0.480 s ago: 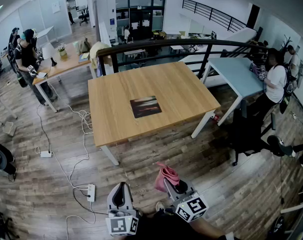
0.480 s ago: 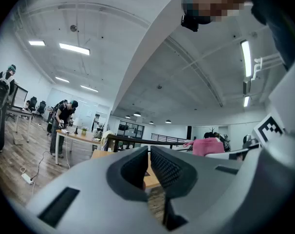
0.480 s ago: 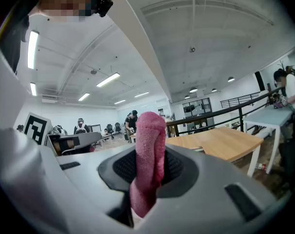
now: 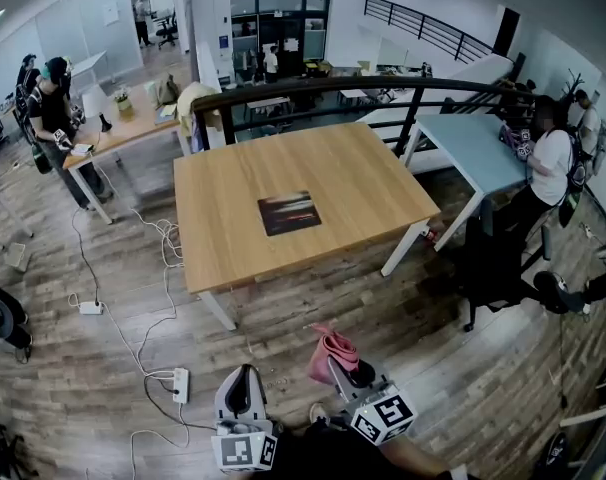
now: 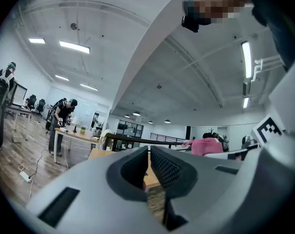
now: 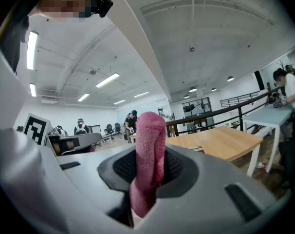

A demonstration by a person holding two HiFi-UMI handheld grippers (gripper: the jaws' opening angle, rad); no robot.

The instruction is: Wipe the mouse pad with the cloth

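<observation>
Standing well back from the wooden table [image 4: 233,248], with a stretch of plank floor [image 4: 433,328] in between. Holding both tools low and close to the body, at the bottom edge of the head view.

Left gripper [image 4: 241,376] held roughly straight ahead, aimed toward the table and tipped upward enough to take in mostly ceiling in its own view. Fingers [image 5: 169,168] drawn almost together, only a sliver of gap left, nothing caught between them.

Right gripper [image 4: 341,366] carried just beside it on the right, angled slightly inward, marker cube [image 4: 384,415] nearest the body. Also tipped upward. Fingers clamped on the pink cloth [image 6: 150,130], pinched as a bunched fold standing up past the fingertips and trailing down below them. In the head view, seen as a pink bundle sticking out ahead of the gripper, over the floor and short of the table's near edge.

Lying flat near the middle of the table: the dark mouse pad [image 4: 289,213], well apart from the cloth and from both grippers, not yet touched.

On the floor left of the left gripper, a white power strip [image 4: 182,385] with its cable.
</observation>
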